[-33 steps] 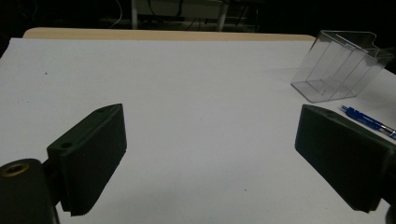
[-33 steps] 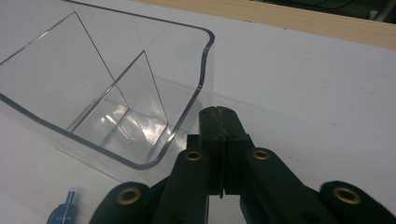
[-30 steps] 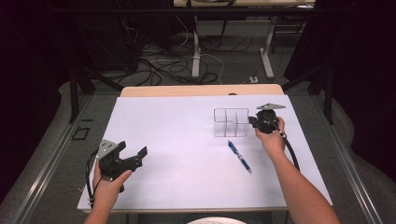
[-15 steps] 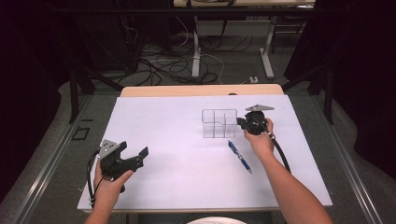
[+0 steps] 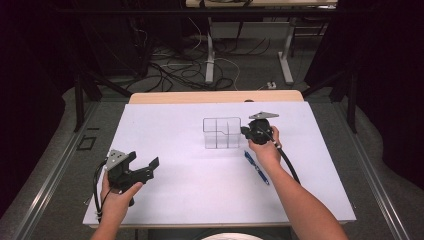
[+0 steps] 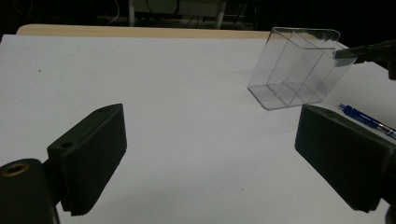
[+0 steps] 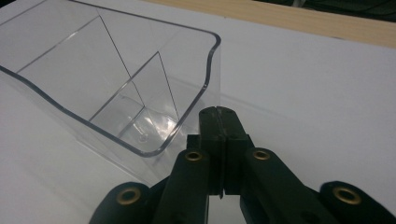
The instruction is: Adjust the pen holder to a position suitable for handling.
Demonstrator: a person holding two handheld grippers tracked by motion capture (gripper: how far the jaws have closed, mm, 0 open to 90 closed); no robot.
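A person sits at a table covered by a white sheet (image 5: 190,165), holding a two-jaw gripper in each hand. The right gripper (image 5: 248,132), toward the far right of the sheet, has its jaws pressed together on the thin right-hand wall of a clear plastic organiser (image 5: 222,133), a small see-through box with inner dividers and nothing visible inside it. In the right gripper view the jaws meet at the organiser's rim (image 7: 140,93), and the box looks tipped slightly rather than sitting flat, though how far is hard to tell. The left gripper (image 5: 142,170) rests at the near left corner of the sheet, well apart from the box, its jaws spread wide and gripping nothing; in its own view the two black pads (image 6: 91,154) frame bare white surface. A blue pen (image 5: 256,167) lies on the sheet just near of the right hand, untouched. Judging from this, the work is at an early stage: the box is gripped and probably being repositioned, while the pen has yet to be picked up and, likely, placed in a compartment. Beyond the sheet a strip of pale wooden tabletop (image 5: 215,96) shows at the far edge. The room is dark, with tangled cables (image 5: 170,65) on a grey floor and metal desk legs (image 5: 210,55) farther off.
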